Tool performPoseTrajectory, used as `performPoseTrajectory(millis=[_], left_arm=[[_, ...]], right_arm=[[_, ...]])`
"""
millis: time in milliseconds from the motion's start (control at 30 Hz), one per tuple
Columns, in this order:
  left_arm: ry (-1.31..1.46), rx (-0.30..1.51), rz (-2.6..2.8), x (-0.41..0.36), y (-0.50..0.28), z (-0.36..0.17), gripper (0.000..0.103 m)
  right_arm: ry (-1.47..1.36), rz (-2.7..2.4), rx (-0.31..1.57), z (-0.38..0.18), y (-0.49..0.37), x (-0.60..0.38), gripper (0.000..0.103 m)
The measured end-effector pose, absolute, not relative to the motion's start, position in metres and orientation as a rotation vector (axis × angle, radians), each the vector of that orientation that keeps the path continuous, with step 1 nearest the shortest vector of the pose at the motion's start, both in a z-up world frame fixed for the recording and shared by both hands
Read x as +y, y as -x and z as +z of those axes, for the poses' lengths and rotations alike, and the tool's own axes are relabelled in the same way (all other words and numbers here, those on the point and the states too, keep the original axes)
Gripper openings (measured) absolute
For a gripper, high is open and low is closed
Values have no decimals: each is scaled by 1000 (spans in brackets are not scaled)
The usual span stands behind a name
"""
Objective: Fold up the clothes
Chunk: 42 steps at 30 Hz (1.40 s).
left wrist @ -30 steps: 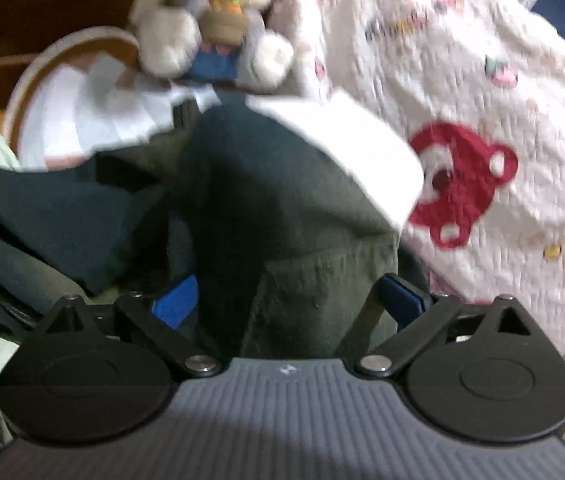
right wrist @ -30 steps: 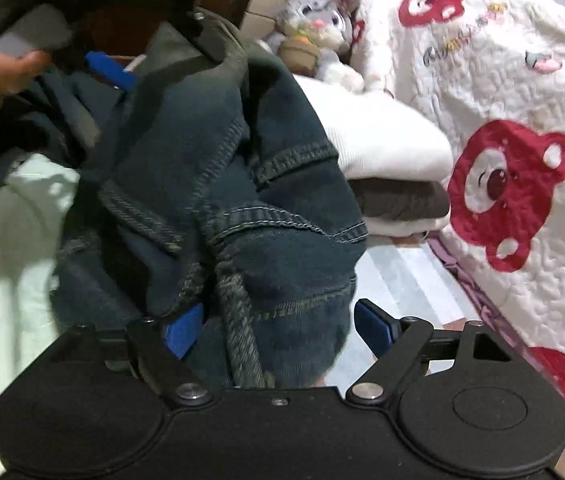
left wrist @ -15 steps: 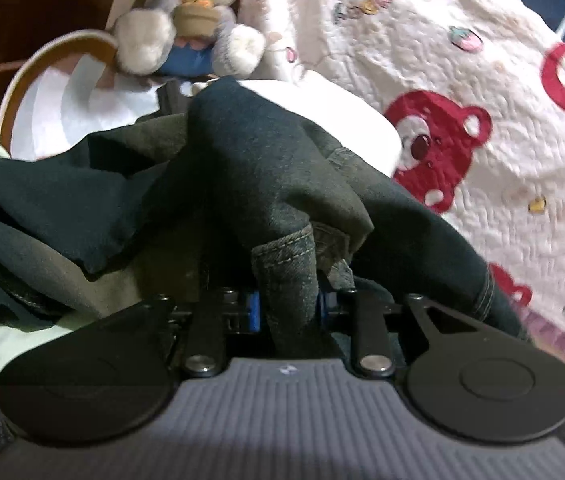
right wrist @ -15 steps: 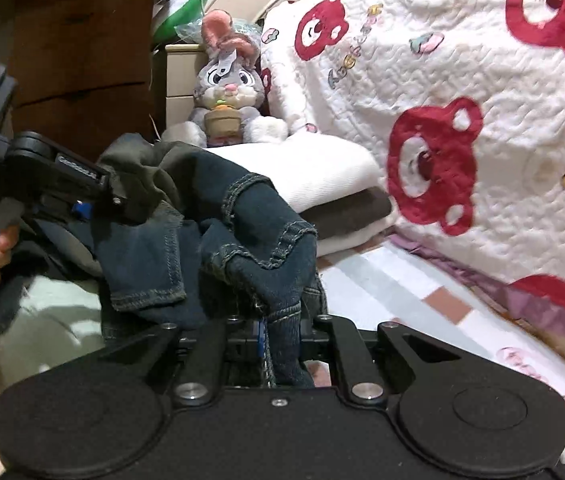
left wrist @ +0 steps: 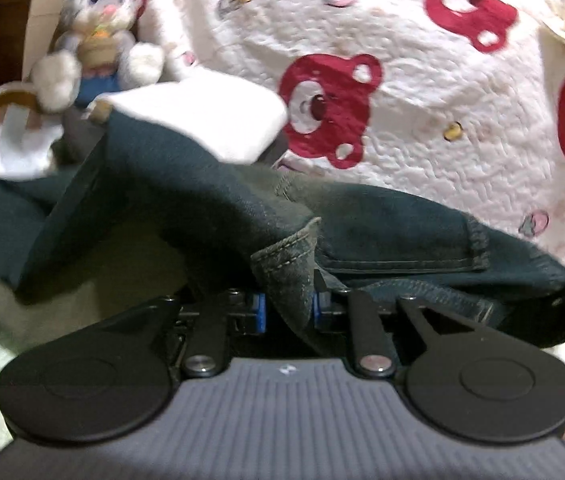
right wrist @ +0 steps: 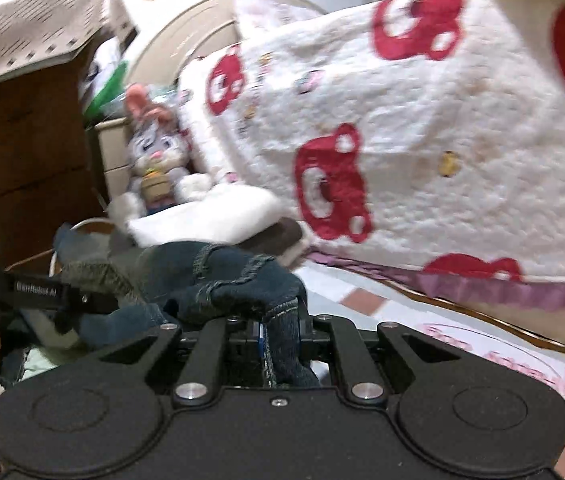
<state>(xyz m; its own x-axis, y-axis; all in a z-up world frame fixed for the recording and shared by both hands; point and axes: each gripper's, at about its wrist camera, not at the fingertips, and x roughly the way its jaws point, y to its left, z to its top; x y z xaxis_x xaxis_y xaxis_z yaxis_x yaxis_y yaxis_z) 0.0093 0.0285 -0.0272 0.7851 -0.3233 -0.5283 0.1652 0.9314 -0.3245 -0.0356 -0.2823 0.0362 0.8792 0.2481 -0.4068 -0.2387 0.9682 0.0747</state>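
Dark denim jeans [left wrist: 382,232] sprawl across the frame's middle, a stitched hem pinched in the left gripper [left wrist: 288,306] at lower centre; the right gripper [right wrist: 280,336] clamps another denim fold, with a folded white garment [left wrist: 202,120] and plush rabbit [right wrist: 154,160] beyond, upper left

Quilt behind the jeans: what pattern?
White quilt with red bear heads, clearest in the right wrist view.

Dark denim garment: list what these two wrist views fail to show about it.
- Denim garment, left wrist view: its type and full outline; bunched folds and the frame edges hide them.
- Left gripper: its pads, buried in cloth.
- Right gripper, right wrist view: the clamped hem's far side.
- Folded stack: item count, blurred.
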Motion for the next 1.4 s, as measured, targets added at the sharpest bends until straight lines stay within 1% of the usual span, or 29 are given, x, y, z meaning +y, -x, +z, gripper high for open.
performPoseTrajectory(millis=[167,267,433,567,667,800,1000,1067,1133,1167,1200,1233,1300,1333,1367,1400], left_arm=[[223,605,-310,-15,7,-4,14],[195,578,-342,-42,23,13,12],[132,515,-432,-89,44,47,12],[78,482,-521,-135,54,70,12],[37,470,-585,-175,57,78,11],[-12,458,-683,-228,63,85,11],[-42,407,-883,-324,62,108,10],[-47,416,-972,-365,54,114,10],[-4,519,-1026,-415,30,104,14],[0,602,-1036,-440,16,92,26],[-18,700,-1034,-463,3,75,37],[-36,771,-1024,-475,-4,60,46],[-75,862,-989,-479,-9,31,46],[-101,874,-986,-473,-9,19,48],[-132,857,-996,-459,-6,10,54],[-179,833,-981,-441,-4,1,57]], right_arm=[[-28,223,384,61,68,-313,12],[-87,226,340,76,90,-339,12],[-232,233,282,98,124,-404,12],[-272,223,255,114,153,-453,12],[-275,179,244,121,179,-483,13],[-355,104,251,125,213,-526,13],[-384,-66,203,148,267,-584,13],[-368,-164,198,157,282,-605,13],[-358,-300,255,155,281,-632,22],[-354,-375,297,150,278,-647,33],[-335,-467,339,143,274,-661,63],[-283,-587,381,128,269,-670,74],[-176,-752,478,92,259,-678,75],[-137,-760,523,75,256,-675,75],[-97,-768,567,58,254,-671,75],[-76,-758,603,41,253,-667,75]])
